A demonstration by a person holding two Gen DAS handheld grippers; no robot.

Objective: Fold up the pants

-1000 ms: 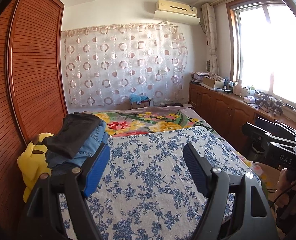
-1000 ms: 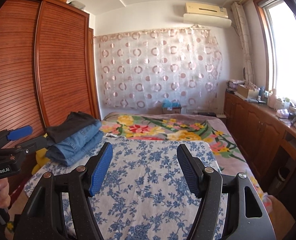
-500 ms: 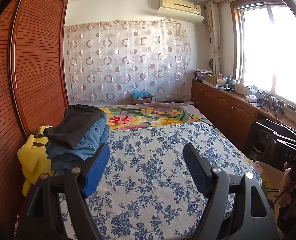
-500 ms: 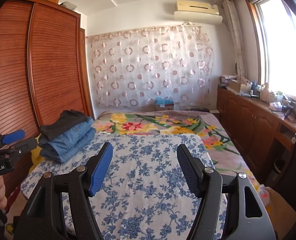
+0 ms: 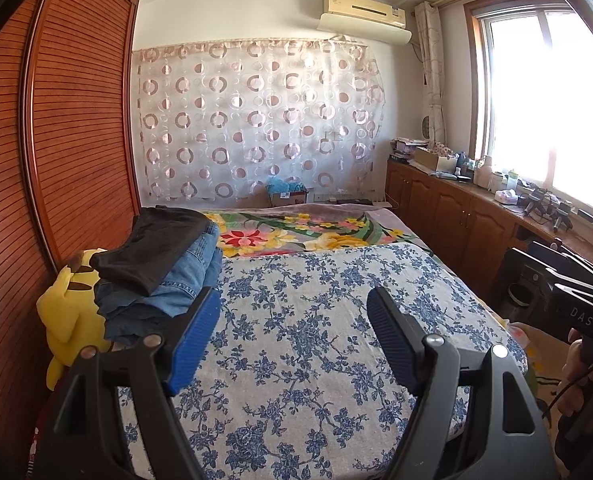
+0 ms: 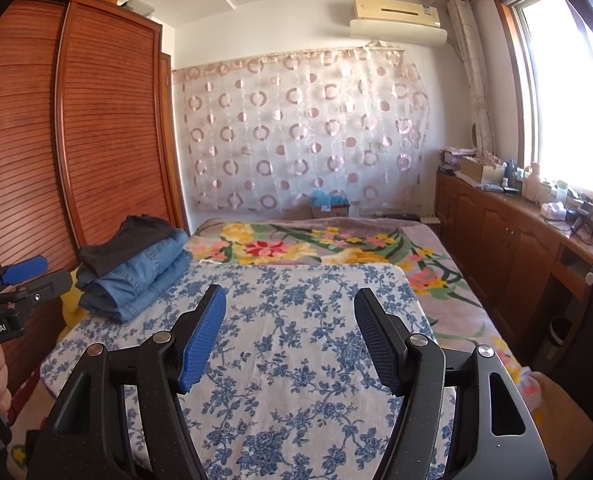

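Your pants stack lies ahead-left, long axis running away, nearer your left gripper; both it and the right gripper gape wide, holding nothing.

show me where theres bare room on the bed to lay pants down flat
The blue floral sheet is bare from the near edge back to the flowered blanket, rightward to the bed's edge. Crowded: the far left corner, with the stack of folded pants and the yellow plush toy beside the wardrobe.

Matt printed cotton bedcover, folded denim pants, glossy slatted-wood wardrobe.
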